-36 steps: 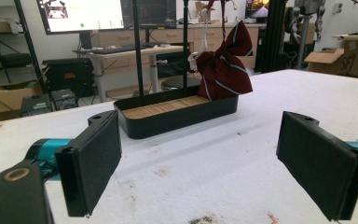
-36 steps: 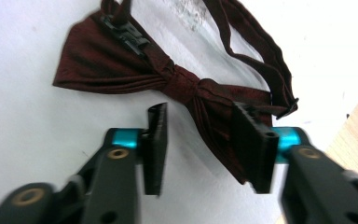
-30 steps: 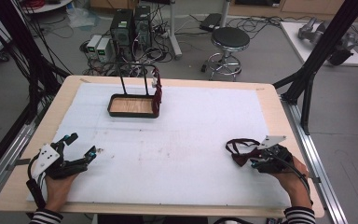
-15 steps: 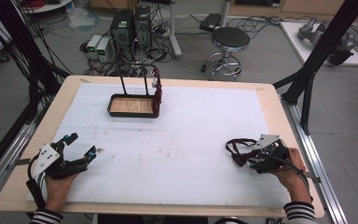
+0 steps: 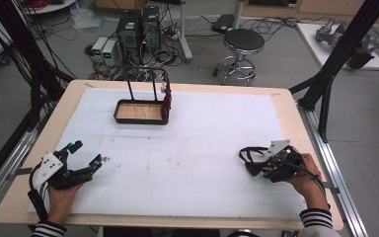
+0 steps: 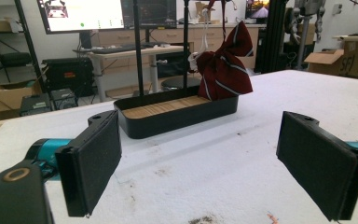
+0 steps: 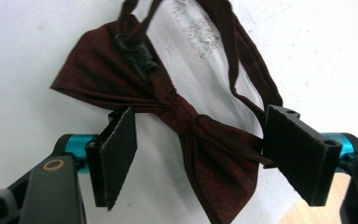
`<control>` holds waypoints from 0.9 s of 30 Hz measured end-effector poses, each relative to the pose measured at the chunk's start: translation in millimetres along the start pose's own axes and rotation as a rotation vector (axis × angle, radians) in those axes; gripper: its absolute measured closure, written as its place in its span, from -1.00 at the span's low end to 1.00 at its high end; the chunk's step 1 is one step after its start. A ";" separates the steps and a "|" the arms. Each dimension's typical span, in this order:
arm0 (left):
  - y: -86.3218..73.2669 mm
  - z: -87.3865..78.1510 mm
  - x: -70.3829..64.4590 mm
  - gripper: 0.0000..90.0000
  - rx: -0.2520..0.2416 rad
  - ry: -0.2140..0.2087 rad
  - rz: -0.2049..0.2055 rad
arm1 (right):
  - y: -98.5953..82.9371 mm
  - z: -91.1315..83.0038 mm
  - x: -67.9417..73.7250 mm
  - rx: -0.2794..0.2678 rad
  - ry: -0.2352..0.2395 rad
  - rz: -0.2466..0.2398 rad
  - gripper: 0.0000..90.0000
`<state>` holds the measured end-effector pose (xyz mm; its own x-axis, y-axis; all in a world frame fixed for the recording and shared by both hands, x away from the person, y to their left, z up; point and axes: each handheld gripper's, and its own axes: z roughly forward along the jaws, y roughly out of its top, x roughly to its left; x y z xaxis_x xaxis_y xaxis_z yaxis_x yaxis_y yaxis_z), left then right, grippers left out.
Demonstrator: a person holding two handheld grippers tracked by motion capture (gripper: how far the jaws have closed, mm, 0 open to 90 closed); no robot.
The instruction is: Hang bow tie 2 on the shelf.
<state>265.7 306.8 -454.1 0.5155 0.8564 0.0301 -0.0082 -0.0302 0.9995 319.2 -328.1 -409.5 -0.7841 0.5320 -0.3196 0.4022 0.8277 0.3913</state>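
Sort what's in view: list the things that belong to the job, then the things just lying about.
Likely part of the job:
- dark red bow tie on the white mat, between the right tool's open jaws
- striped bow tie hanging on the stand
- black tray with wooden floor
- left tool, open, holding nothing

Just lying about:
- stool
- computer towers
- floor cables

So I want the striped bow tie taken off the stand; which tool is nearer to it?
Left. The left tool sits at the near left edge, facing the striped bow tie across bare mat; the right tool is farther, at the near right, around another bow tie.
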 end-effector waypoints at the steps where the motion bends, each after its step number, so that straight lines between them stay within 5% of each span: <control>1: 0.0 0.0 -0.1 -0.68 0.000 0.000 0.001 | 0.6 -0.4 0.2 0.003 -0.001 -0.002 -0.43; 9: 0.0 -0.2 -0.1 -0.68 -0.001 0.000 0.001 | 5.1 5.8 1.2 0.019 0.048 -0.032 -0.25; 18: -0.1 0.0 -0.1 -0.68 -0.002 -0.001 -0.002 | 6.2 7.6 1.3 0.042 0.084 -0.029 0.39; 27: -0.1 -0.2 -0.1 -0.68 -0.003 -0.001 -0.001 | 8.0 7.2 2.5 0.063 0.067 -0.012 0.67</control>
<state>265.5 306.8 -454.2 0.5160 0.8561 0.0294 -0.0104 -0.0280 0.9996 323.8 -318.9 -413.4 -0.8180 0.5107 -0.2646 0.4199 0.8446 0.3321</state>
